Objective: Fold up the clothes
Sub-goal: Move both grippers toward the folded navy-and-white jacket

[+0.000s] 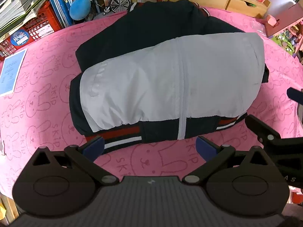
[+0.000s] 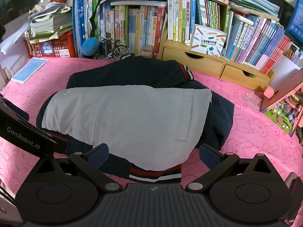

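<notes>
your left gripper point(image 1: 149, 144) hangs with its jaws spread wide and nothing between them, its blue pads point(image 1: 95, 144) just above the near hem of the jacket point(image 1: 161, 79). your right gripper point(image 2: 153, 154) also stands wide apart, gripping nothing, its pads either side of the striped red, white and navy hem point(image 2: 155, 174). in the left wrist view the right gripper's black arm shows at the right edge, close beside the left one.

the jacket lies folded in the middle of the worktop, which is covered by a pink cloth point(image 1: 41, 98) printed with rabbits. a white panel with a central zip faces up, navy fabric shows beneath and behind it, and a striped cuff point(image 2: 186, 72) peeks out at the far side. bare pink cloth runs all round the bundle: a narrow strip at the near edge under your grippers, wider bands to left and right.

near the far left corner a blue-and-white sheet point(image 2: 29, 70) lies flat, well apart from the jacket. along the far edge stand a red crate point(image 2: 51, 46), a blue ball point(image 2: 90, 46), a small model bicycle point(image 2: 118, 50), rows of books point(image 2: 132, 26) and a wooden drawer unit point(image 2: 214, 64); the jacket's far side reaches near the bicycle. at the right edge a pink stand point(image 2: 284, 94) sits on the cloth.
</notes>
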A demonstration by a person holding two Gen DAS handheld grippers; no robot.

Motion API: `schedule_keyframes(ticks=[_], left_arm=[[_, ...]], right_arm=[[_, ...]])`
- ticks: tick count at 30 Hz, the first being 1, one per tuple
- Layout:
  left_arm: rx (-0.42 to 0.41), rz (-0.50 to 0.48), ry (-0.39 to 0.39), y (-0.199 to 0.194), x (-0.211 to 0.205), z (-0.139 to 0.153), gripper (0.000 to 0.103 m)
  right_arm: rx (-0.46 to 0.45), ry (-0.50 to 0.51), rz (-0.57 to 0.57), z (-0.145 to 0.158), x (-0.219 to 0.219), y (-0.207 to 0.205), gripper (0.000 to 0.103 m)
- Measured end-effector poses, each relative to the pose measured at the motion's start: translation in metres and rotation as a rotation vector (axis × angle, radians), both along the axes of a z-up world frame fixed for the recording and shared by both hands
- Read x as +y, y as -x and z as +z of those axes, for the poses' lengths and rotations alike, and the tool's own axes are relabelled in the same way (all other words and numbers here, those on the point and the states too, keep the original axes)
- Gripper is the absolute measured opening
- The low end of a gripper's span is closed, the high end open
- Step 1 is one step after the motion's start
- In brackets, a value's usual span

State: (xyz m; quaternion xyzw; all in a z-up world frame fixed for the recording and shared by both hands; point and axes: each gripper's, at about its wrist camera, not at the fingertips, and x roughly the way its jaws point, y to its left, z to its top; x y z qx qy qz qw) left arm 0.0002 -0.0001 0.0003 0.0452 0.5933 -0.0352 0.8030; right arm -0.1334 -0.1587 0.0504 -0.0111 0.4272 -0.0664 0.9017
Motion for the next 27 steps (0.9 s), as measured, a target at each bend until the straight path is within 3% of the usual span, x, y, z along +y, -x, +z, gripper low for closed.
schedule_keyframes(ticks=[4,6,27], left_arm=[[-0.024,0.007,0.035,0.002,0.004,0.004,0.103],[-0.031,0.013,0.01,0.005,0.0,0.004,0.103],[0.056,0.101,0.05,0.014,0.016,-0.005,0.103]], right_arm=[[-0.005,0.021,0.004,0.002,0.001,-0.003,0.103],[-0.011,0.051,0.01,0.005,0.007,-0.003,0.103],[-0.016,0.002,0.047,0.002,0.013,0.008,0.103]])
